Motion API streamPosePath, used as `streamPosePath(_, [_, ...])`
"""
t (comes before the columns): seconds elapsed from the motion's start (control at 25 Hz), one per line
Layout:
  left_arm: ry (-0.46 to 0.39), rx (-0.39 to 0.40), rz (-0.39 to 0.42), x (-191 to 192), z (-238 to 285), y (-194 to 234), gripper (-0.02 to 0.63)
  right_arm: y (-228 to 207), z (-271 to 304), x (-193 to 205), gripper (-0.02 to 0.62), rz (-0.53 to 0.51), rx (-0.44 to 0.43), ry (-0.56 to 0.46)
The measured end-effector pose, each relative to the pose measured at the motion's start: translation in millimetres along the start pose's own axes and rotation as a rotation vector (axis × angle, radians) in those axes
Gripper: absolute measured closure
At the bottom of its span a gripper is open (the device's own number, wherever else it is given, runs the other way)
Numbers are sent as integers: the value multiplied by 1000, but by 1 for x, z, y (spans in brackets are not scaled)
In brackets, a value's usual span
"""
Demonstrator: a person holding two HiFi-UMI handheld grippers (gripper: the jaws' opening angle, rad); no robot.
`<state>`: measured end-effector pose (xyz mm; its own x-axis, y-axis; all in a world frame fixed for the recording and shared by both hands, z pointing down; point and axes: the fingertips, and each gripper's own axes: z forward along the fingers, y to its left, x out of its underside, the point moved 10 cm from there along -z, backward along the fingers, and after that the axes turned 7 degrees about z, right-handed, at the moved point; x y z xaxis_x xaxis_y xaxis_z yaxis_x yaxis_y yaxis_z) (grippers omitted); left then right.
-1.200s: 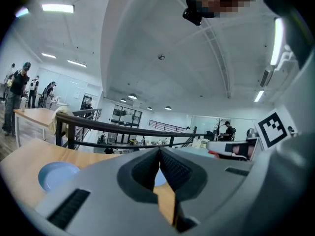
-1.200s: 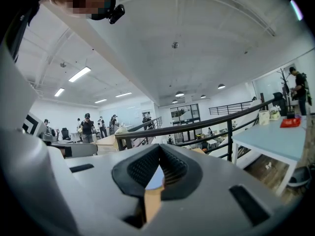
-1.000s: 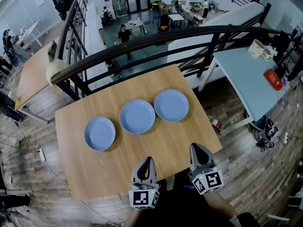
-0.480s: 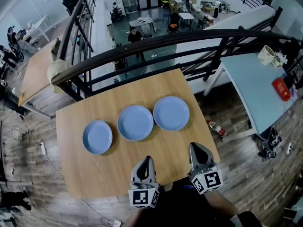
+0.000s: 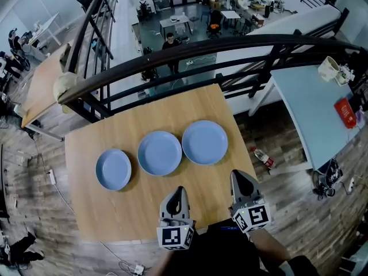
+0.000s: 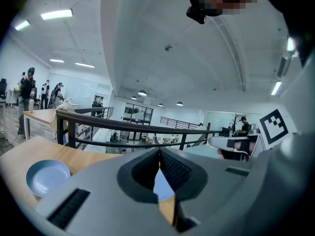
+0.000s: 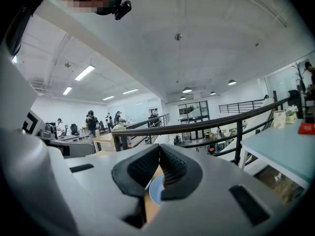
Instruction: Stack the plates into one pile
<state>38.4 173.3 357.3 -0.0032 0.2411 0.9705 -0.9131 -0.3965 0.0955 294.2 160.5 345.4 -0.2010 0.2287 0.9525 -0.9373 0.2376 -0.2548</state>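
Three blue plates sit in a row on the worktop [image 5: 190,105]: left plate [image 5: 113,169], middle plate [image 5: 160,153], right plate [image 5: 205,142], none stacked. Left tool [image 5: 179,190] and right tool [image 5: 237,175], both pressed together and empty, have drawn nearer the row. Stacking hasn't begun, I'd say.

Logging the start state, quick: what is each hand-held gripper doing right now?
Left hand-held gripper: closed, holding nothing.
Right hand-held gripper: closed, holding nothing.
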Motion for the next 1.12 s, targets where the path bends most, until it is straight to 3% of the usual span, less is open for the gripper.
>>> streamPosePath(0.48, [51, -37, -30, 23, 46, -11, 583, -46, 34, 10, 566, -10, -7, 52])
streamPosePath(1.12, [133, -181, -87, 69, 99, -13, 580, -116, 87, 43, 565, 3, -36, 146])
